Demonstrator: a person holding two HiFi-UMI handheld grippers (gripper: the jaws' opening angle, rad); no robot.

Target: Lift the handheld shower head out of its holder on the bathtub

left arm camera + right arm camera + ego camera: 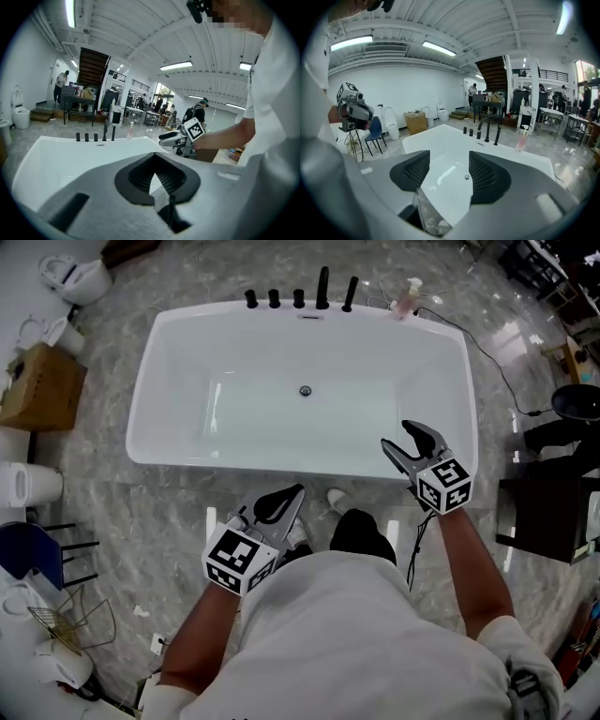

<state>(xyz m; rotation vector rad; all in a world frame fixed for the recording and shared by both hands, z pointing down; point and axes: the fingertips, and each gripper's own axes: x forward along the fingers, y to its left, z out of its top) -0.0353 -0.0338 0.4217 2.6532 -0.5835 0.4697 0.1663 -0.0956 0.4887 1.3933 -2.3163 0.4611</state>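
A white bathtub fills the middle of the head view. Black fittings stand along its far rim: three knobs, a tall spout, and the slim black handheld shower head upright in its holder at the right end. The shower head also shows in the right gripper view, and as a distant shower head in the left gripper view. My left gripper hangs shut and empty short of the tub's near rim. My right gripper is open and empty over the near right rim, far from the shower head.
A pink pump bottle stands on the rim right of the shower head. A black cable runs across the floor right of the tub. A cardboard box, toilets and a blue chair stand at left, dark furniture at right.
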